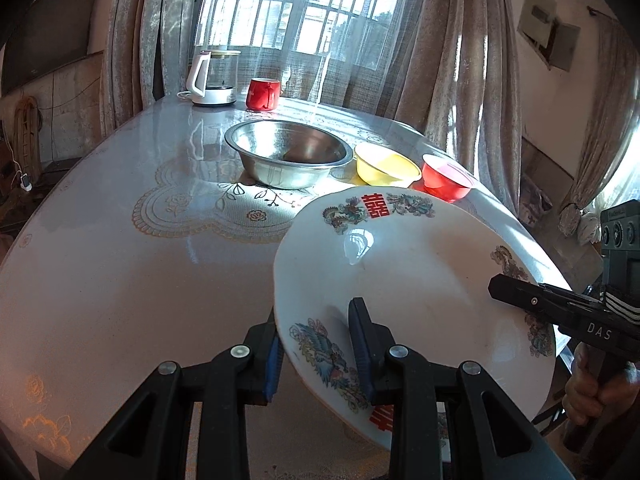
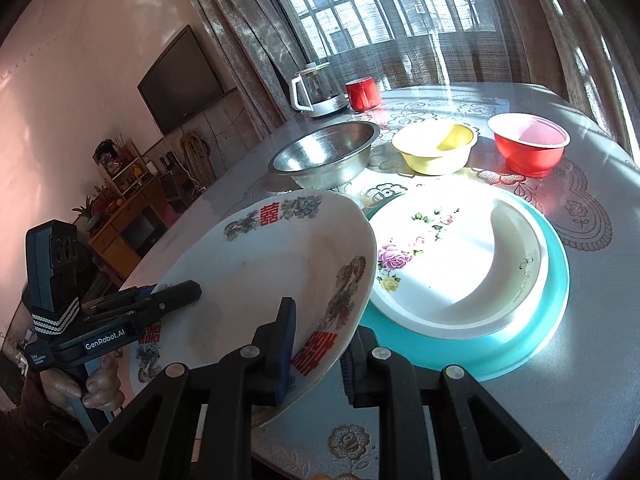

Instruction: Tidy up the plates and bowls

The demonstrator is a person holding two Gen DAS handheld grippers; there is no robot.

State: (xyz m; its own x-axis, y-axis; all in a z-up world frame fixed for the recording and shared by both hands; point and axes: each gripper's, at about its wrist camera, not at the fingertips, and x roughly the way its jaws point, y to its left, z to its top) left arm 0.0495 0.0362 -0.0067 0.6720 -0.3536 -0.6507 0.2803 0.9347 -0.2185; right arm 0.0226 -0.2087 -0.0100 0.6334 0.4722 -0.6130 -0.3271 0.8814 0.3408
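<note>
- Far left of the counter (image 1: 120, 280), the glass kettle (image 1: 211, 78) and the red mug (image 1: 262, 94) stand well out of the way; no threat there.
- Left hand-held gripper (image 1: 316, 364) is clenched on the near-left rim of the dragon plate (image 1: 416, 284), one pad above and one below. The plate is up off the counter and tilted, its left edge higher in the right wrist view. A thin, glazed rim pinched at one spot can pivot or slide out.
- Right hand-held gripper (image 2: 316, 356) is grasping the same plate at its near-right rim. Two grips on one rigid dish: if the hands drift apart or twist unevenly, one pad could skid off, and the plate would swing from the other.
- Beyond the plate sits the steel bowl (image 2: 326, 152). The raised far rim looks close to it, so a forward push risks a clank.
- Right of the held plate, the floral plate (image 2: 444, 264) lies stacked on the teal plate (image 2: 532, 336), in bright sun. I judge that stack the likely landing spot. Come in too steep and the low right edge strikes the floral rim first, chipping it or shoving the stack.
- Further right and far, the yellow bowl (image 2: 436, 148) and the red bowl (image 2: 528, 144) rest apart from the stack; a wide swing to the right could clip them.
- Glare on that side may hide the rim edges, so lowering should be slow.
</note>
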